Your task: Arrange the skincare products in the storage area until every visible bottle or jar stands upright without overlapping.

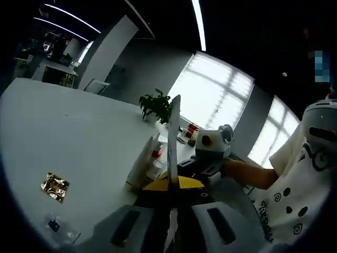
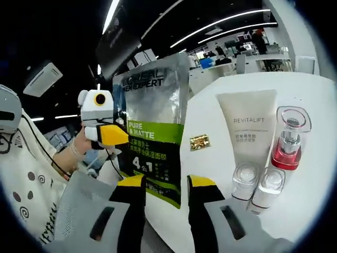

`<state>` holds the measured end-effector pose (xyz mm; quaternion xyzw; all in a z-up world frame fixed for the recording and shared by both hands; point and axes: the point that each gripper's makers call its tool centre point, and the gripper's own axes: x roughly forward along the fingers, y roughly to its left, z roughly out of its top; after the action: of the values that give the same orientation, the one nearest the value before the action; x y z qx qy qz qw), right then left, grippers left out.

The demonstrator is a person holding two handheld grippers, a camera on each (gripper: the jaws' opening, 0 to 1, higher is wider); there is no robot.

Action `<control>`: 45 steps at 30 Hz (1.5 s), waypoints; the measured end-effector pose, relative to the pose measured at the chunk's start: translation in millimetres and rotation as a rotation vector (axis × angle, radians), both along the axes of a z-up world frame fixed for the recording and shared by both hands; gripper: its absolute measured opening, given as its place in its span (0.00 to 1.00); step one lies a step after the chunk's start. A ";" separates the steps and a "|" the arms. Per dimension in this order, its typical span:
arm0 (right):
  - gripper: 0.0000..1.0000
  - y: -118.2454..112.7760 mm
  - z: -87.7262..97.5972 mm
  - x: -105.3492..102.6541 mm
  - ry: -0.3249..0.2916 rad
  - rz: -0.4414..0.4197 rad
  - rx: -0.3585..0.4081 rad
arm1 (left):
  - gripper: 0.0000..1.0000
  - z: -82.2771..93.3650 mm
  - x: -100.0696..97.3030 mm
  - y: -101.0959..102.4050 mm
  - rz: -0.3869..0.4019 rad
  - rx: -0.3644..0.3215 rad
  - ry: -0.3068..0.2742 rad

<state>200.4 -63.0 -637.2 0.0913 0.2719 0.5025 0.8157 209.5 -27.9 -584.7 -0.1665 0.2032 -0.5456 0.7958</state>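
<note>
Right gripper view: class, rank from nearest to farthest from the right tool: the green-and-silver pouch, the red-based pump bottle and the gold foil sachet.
1. Green-and-silver pouch, between the right tool's jaws.
2. Red-based pump bottle, to the right.
3. Gold foil sachet, farther back on the white table.

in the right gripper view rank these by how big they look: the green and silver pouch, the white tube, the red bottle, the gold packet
1. Green and silver pouch, though it is nearest the camera, which inflates it.
2. White tube.
3. Red bottle.
4. Gold packet, smallest, though it lies farther back on the table.
</note>
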 end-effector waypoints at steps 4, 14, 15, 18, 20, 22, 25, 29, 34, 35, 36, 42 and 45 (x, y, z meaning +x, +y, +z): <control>0.27 7.4 14.4 -14.0 0.033 0.056 0.117 | 0.00 10.3 -4.1 2.1 -0.036 -0.074 0.029; 0.16 11.5 36.4 -33.2 0.039 0.143 0.235 | 0.00 25.0 -22.8 -7.3 -0.138 -0.137 -0.017; 0.15 12.1 37.5 -34.9 0.044 0.149 0.243 | 0.00 25.0 -22.3 -7.5 -0.139 -0.139 -0.018; 0.10 13.0 36.8 -38.2 0.046 0.161 0.236 | 0.00 22.7 -21.9 -9.9 -0.139 -0.126 -0.036; 0.04 14.0 37.6 -42.0 0.051 0.185 0.244 | 0.00 20.2 -19.9 -9.8 -0.132 -0.118 -0.040; 0.03 14.6 39.4 -45.0 0.049 0.204 0.251 | 0.00 19.1 -19.1 -9.5 -0.128 -0.121 -0.034; 0.02 14.8 40.6 -47.0 0.036 0.219 0.239 | 0.00 20.0 -20.5 -9.5 -0.133 -0.130 -0.058; 0.01 15.9 42.0 -49.5 0.048 0.239 0.249 | 0.02 16.4 -15.2 -9.6 -0.116 -0.123 -0.032; 0.01 16.5 43.3 -50.4 0.043 0.249 0.254 | 0.06 22.9 -9.5 -6.9 -0.113 -0.154 -0.051; 0.01 16.8 43.4 -52.3 0.047 0.258 0.255 | 0.06 25.5 -8.5 -6.5 -0.112 -0.167 -0.052; 0.01 17.4 42.9 -54.7 0.055 0.269 0.255 | 0.09 28.9 -7.1 -6.1 -0.112 -0.182 -0.053; 0.01 20.2 34.5 -61.7 0.078 0.293 0.236 | 0.10 47.3 2.7 -5.9 -0.087 -0.249 -0.055; 0.01 20.6 34.7 -61.6 0.078 0.290 0.239 | 0.05 47.8 8.7 -4.5 -0.074 -0.258 -0.045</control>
<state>138.8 -42.3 -602.5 0.1668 0.2518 0.6397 0.7068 218.2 -32.4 -536.9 -0.2478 0.1195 -0.5996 0.7515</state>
